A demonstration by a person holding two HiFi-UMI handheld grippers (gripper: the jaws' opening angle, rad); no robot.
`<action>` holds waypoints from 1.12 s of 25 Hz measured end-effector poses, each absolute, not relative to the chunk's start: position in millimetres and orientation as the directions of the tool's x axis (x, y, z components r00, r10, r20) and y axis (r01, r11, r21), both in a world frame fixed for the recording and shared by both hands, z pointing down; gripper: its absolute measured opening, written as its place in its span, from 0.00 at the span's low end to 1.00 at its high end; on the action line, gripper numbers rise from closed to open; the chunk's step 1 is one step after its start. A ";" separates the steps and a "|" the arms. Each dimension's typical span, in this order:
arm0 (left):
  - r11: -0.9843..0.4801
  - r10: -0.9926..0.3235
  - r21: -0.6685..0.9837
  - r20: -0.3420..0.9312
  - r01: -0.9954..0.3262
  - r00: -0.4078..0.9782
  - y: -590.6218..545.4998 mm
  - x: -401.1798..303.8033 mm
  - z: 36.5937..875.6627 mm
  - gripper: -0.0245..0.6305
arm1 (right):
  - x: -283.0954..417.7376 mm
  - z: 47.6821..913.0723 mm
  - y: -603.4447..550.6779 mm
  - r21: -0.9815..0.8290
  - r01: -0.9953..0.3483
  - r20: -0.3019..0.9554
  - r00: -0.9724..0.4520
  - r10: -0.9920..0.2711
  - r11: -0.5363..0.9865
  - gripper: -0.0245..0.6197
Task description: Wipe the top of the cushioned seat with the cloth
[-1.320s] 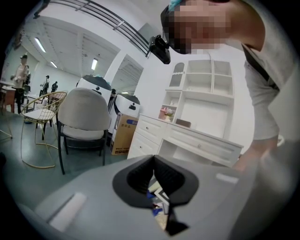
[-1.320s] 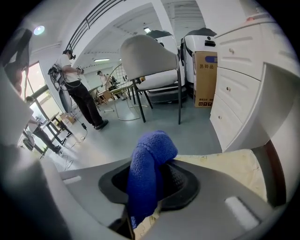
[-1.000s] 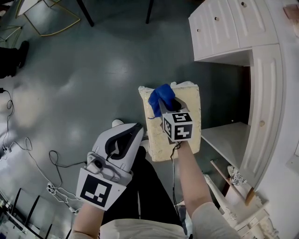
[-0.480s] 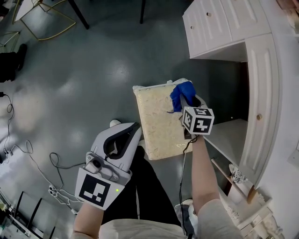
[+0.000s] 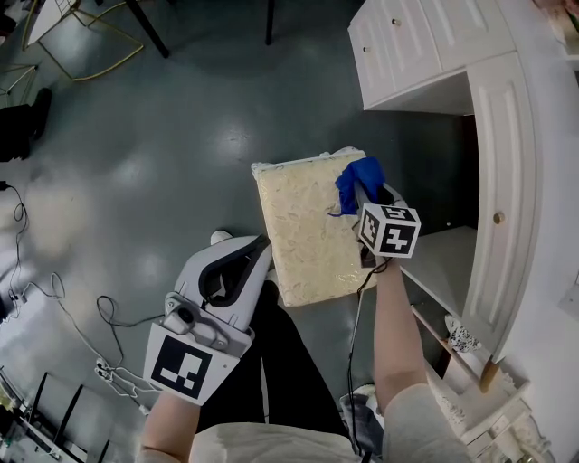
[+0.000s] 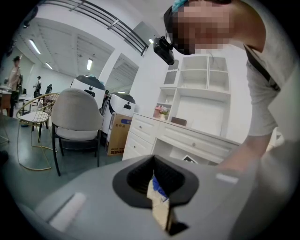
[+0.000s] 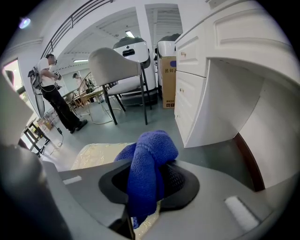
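Observation:
The cushioned seat (image 5: 303,235) is a cream, plastic-wrapped pad seen from above in the head view, just in front of my legs. My right gripper (image 5: 359,192) is shut on a bunched blue cloth (image 5: 360,174), which rests at the seat's far right corner. In the right gripper view the cloth (image 7: 149,161) bulges up between the jaws of the right gripper (image 7: 143,194), and the seat (image 7: 96,153) lies to its left. My left gripper (image 5: 257,255) hangs near the seat's near left corner, off its surface, jaws together with nothing held. The left gripper (image 6: 158,197) fills its own view.
A white cabinet with drawers (image 5: 425,45) and an open lower shelf (image 5: 443,267) stand right of the seat. Cables (image 5: 54,303) trail on the grey floor at left, and chair legs (image 5: 145,27) stand at the back. A grey chair (image 7: 123,70) and a person (image 7: 52,93) stand further off.
My right gripper has dragged the blue cloth across the seat from its far left part to its far right corner. The left gripper has hardly moved.

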State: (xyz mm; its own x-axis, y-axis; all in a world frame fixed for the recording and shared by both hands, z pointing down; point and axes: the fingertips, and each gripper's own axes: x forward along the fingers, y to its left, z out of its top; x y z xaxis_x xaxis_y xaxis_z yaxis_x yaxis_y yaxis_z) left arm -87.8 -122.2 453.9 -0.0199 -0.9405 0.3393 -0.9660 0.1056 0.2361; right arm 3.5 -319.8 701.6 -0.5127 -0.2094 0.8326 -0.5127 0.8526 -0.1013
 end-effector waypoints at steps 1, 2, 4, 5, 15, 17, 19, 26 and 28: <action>0.105 -0.941 0.238 0.338 -0.966 -0.019 -123.3 -86.4 453.5 0.04 | 6.2 701.9 -318.4 -0.108 -0.516 0.832 -0.515 -0.207 0.850 0.21; 0.103 -0.942 0.241 0.336 -0.965 -0.017 -124.5 -85.0 453.2 0.04 | 9.2 702.0 -316.6 -0.114 -0.519 0.831 -0.517 -0.205 0.847 0.21; 0.097 -0.942 0.245 0.335 -0.965 -0.010 -126.6 -82.3 452.7 0.04 | 15.3 702.4 -312.5 -0.122 -0.521 0.831 -0.518 -0.200 0.845 0.21; 0.094 -0.943 0.246 0.334 -0.965 -0.007 -127.5 -81.4 452.3 0.04 | 18.4 702.5 -310.1 -0.123 -0.521 0.832 -0.518 -0.198 0.845 0.20; 0.073 -0.946 0.244 0.324 -0.967 0.011 -129.5 -78.8 448.7 0.04 | 43.8 703.9 -294.0 -0.124 -0.510 0.841 -0.510 -0.183 0.851 0.20; 0.076 -0.946 0.244 0.325 -0.967 0.007 -126.4 -80.8 449.3 0.04 | 41.3 703.3 -292.7 -0.107 -0.495 0.847 -0.499 -0.181 0.863 0.20; 0.084 -0.946 0.245 0.324 -0.966 0.000 -122.5 -82.3 450.0 0.04 | 37.9 702.6 -287.1 -0.098 -0.479 0.852 -0.493 -0.175 0.872 0.20; 0.094 -0.946 0.248 0.323 -0.964 -0.009 -112.8 -85.2 450.1 0.04 | -2.7 703.7 -224.3 -0.144 -0.356 0.843 -0.534 -0.074 0.923 0.20; 0.098 -0.946 0.248 0.323 -0.964 -0.013 -109.0 -87.2 449.1 0.04 | -14.7 703.8 -205.8 -0.152 -0.325 0.842 -0.537 -0.050 0.933 0.20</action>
